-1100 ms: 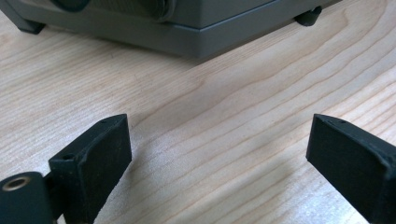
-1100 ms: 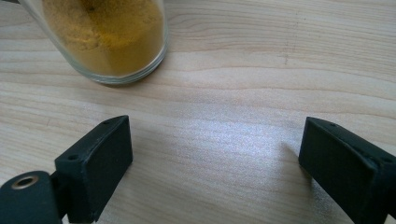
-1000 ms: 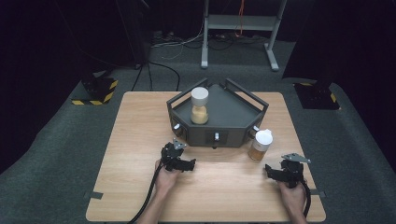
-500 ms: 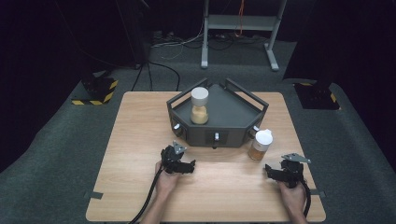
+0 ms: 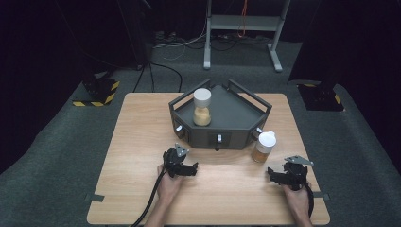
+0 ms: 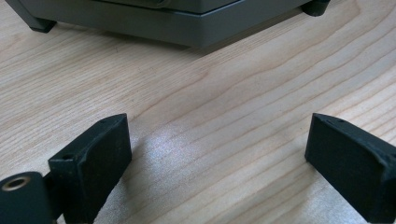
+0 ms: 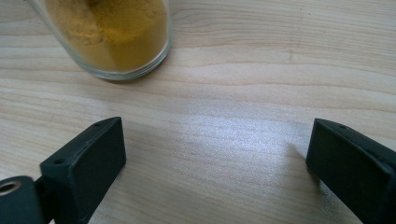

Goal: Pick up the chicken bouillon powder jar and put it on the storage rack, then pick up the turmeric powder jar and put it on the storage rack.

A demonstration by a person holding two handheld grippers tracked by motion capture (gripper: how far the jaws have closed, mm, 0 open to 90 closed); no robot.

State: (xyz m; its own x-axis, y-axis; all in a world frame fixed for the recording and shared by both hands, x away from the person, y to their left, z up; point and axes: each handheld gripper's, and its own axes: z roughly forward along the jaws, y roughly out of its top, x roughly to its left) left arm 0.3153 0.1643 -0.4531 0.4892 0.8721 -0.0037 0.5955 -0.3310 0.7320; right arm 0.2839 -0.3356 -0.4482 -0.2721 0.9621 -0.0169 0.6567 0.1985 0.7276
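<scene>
A dark grey angular tray (image 5: 236, 116) stands at the table's middle back, with a white-lidded jar of yellow powder (image 5: 202, 108) on it. A second white-lidded jar of orange powder (image 5: 263, 146) stands on the wood just right of the tray's front; its glass base (image 7: 112, 37) appears at the top left of the right gripper view. My left gripper (image 5: 191, 169) rests low on the table in front of the tray, open, jaws wide over bare wood (image 6: 219, 140). My right gripper (image 5: 272, 174) lies below and to the right of the second jar, open and holding nothing.
The tray's lower front edge (image 6: 187, 28) crosses the top of the left gripper view. The wooden table (image 5: 142, 142) has bare wood left of the tray and along the front. Dark floor, cables and a metal stand (image 5: 243, 23) lie beyond the far edge.
</scene>
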